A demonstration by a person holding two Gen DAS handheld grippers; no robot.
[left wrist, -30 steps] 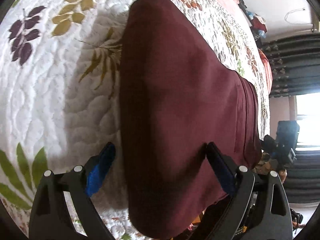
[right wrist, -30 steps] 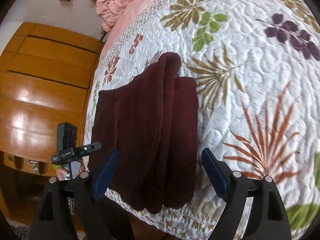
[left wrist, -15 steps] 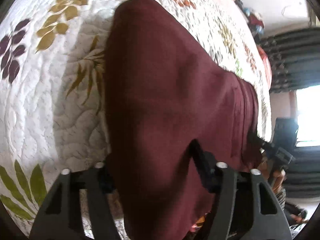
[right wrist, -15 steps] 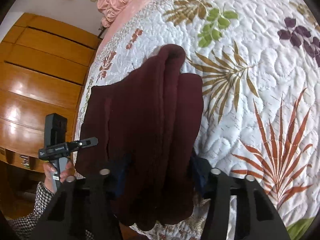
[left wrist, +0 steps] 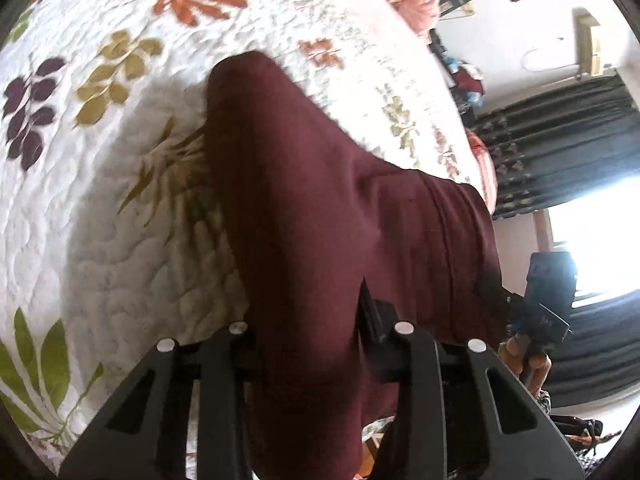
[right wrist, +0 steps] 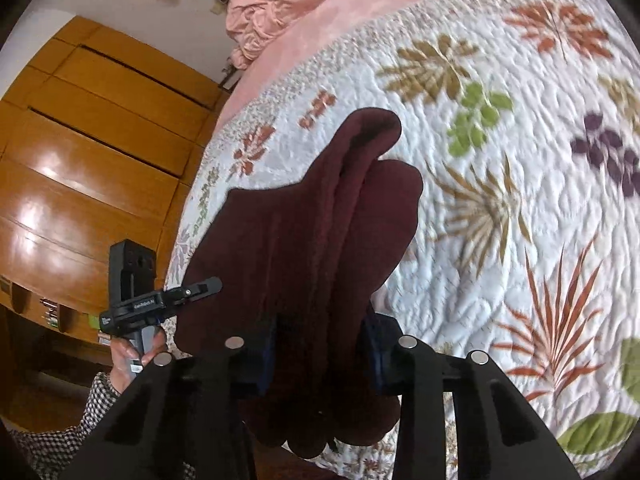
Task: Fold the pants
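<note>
Dark maroon pants [left wrist: 320, 200] lie folded lengthwise on a white floral quilt [left wrist: 100, 220], their near end at the bed's edge. My left gripper [left wrist: 308, 332] has its jaws closing on that near end, and the cloth is bunched and pinched between the pads. In the right wrist view the pants [right wrist: 320, 220] run away from me, and my right gripper [right wrist: 322, 360] is closing on their other near corner, with thick folds squeezed between its blue pads. Each view shows the other gripper beside the cloth: the right gripper [left wrist: 548, 300] and the left gripper [right wrist: 160, 300].
The quilt [right wrist: 520, 200] spreads far beyond the pants. A pink blanket [right wrist: 288, 4] is heaped at the head of the bed. A wooden wardrobe [right wrist: 80, 160] stands left of the bed, and dark curtains [left wrist: 560, 140] by a bright window stand on the other side. A hand [right wrist: 132, 352] with a checked sleeve holds the left gripper.
Both grippers went from wide open around the pants' near edge to pinched on the cloth. The near end of the pants has lifted and bunched, and both views tilted up.
</note>
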